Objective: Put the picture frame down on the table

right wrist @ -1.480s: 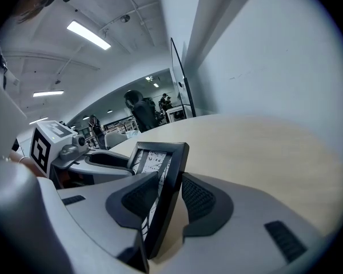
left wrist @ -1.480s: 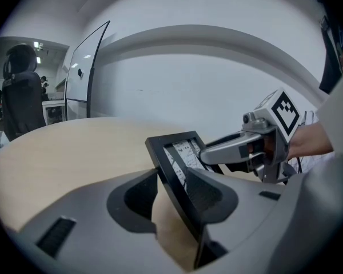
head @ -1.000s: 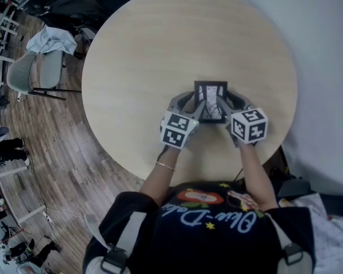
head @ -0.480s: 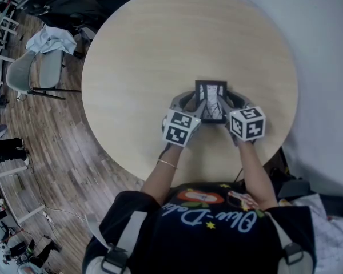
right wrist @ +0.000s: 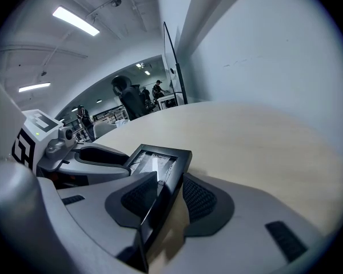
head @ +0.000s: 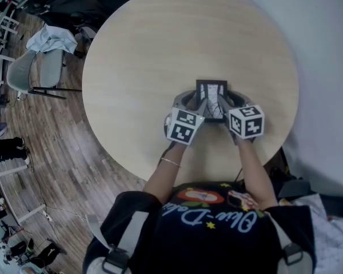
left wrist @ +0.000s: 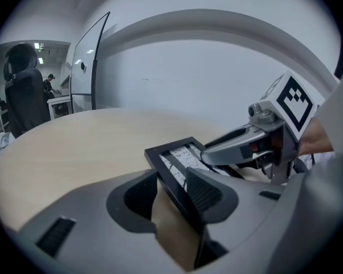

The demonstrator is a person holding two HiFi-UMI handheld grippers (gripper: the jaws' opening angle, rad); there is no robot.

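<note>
A small black picture frame (head: 211, 97) with a pale print is held tilted over the near part of the round light-wood table (head: 160, 44). My left gripper (head: 195, 104) is shut on the frame's left edge. My right gripper (head: 228, 103) is shut on its right edge. In the left gripper view the frame (left wrist: 176, 156) runs between the ribbed pads (left wrist: 204, 194) of the left gripper (left wrist: 171, 192), with the right gripper (left wrist: 246, 147) across from it. In the right gripper view the frame (right wrist: 160, 164) sits in the right gripper (right wrist: 170, 197). I cannot tell whether the frame touches the table.
Grey chairs (head: 28, 67) and a black chair (head: 74, 7) stand on the wooden floor left of the table, one with a pale cloth (head: 51, 39) on it. A white wall (head: 326, 50) curves round the table's right side. The person's torso is at the table's near edge.
Both grippers have drawn slightly inward and forward with the frame. The left marker cube has shifted a little right. The frame stays held between them in nearly the same place.
</note>
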